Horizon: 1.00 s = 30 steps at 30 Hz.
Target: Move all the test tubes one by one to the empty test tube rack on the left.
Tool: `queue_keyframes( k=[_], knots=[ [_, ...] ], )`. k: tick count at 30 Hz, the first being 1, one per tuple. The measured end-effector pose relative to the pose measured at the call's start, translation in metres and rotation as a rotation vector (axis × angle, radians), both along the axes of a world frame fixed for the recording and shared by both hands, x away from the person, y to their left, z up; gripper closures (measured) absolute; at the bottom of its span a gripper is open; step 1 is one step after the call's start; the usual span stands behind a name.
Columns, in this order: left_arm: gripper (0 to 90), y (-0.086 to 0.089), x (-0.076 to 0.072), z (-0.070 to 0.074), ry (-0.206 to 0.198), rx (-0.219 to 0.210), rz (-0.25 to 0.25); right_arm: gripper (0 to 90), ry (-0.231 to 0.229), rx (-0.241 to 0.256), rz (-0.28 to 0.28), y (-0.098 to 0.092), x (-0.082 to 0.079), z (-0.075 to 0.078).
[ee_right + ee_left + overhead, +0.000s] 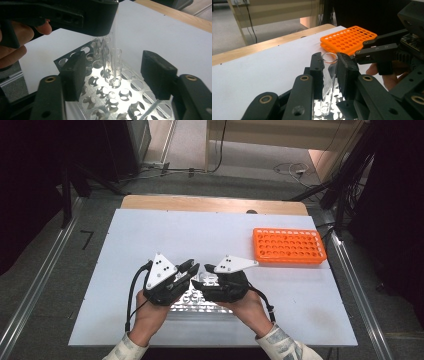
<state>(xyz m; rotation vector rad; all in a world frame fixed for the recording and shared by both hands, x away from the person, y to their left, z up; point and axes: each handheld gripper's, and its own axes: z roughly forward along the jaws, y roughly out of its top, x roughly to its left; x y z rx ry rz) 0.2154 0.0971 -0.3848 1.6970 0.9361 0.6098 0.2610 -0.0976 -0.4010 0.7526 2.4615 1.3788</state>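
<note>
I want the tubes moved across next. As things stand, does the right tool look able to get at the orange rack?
Probably yes. The right tool is open over the metal rack, and the white tabletop between it and the orange rack is bare. The left tool, shut on a glass tube, sits on the opposite side.

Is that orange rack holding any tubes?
Empty: the orange plastic tube rack shows only open holes, with no tubes standing in it.

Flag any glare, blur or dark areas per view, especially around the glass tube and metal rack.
High view: metal rack blows out to white glare between the hands; room edges fall to black. Left gripper view: glass tube fairly sharp at its rim, near jaws soft, orange rack slightly soft. Right gripper view: tubes transparent and hard to separate, bright reflections on the rack, near jaws blurred.
</note>
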Motion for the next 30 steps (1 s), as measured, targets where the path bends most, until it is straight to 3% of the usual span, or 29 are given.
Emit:
queue_keyframes(
  k=[8, 30],
  knots=[
    [75.3, 0.001, 0.007, -0.001, 0.004, -0.012, 0.013, 24.2, 0.019, 0.0, -0.042, -0.013, 0.002, -0.001],
    [75.3, -0.003, 0.021, -0.003, 0.003, -0.021, 0.036, 20.7, 0.041, -0.002, -0.131, -0.05, 0.009, -0.008]
  ],
)
